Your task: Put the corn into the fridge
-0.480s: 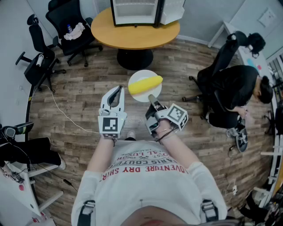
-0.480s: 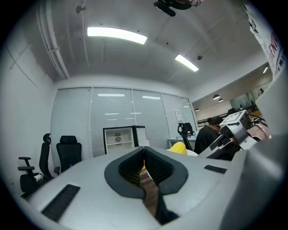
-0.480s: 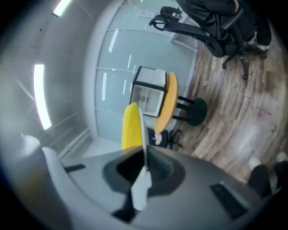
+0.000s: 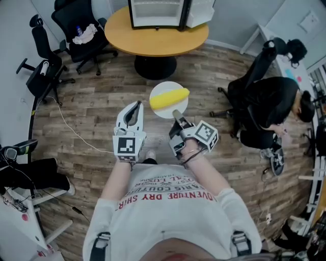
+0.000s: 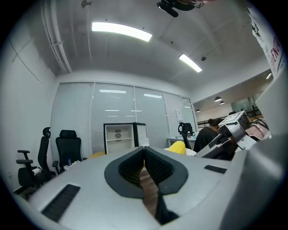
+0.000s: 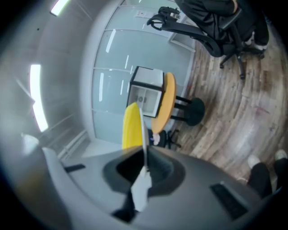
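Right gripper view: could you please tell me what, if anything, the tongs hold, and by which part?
The right tongs are shut on the near rim of the white plate, which carries the corn.

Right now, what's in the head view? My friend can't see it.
The right gripper holds a white plate with corn by its rim. The left gripper is shut and empty; an open fridge stands on a table ahead.

A round table (image 4: 153,43) stood on the plank floor (image 4: 102,97) and bore an open fridge (image 4: 155,12); black office chairs (image 4: 71,18) and a white cable (image 4: 71,127) rested on that floor.
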The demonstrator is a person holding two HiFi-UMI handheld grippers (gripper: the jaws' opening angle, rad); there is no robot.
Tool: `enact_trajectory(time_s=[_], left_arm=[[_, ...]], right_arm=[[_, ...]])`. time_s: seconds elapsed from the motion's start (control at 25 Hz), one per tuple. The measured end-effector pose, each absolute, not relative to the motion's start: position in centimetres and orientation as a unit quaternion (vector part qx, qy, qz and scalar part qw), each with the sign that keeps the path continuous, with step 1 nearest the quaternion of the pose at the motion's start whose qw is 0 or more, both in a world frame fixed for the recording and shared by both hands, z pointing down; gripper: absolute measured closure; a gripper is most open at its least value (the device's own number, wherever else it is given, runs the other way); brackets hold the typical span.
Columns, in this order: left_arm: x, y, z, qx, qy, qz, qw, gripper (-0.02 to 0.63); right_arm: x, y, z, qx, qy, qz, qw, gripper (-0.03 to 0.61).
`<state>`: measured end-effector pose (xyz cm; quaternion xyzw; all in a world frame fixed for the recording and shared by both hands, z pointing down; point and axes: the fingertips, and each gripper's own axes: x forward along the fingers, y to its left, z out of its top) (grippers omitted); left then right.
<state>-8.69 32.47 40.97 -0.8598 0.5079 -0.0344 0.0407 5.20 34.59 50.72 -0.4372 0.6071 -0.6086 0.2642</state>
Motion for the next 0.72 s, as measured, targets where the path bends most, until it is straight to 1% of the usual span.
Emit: enact_trajectory(time_s=[0.44, 0.72], left_arm=[[-12.6, 26.3, 41.8, -0.865, 0.5, -0.031, 0.033, 0.584], [-13.8, 22.1, 41.6, -0.868, 0.495, -0.022, 0.026, 0.584]], right_arm=[[2.4, 29.0, 51.7, -0.445, 0.588, -0.613, 0.284, 0.543], [1.3, 25.1, 51.4, -0.446, 0.579, -0.615, 0.297, 0.543]])
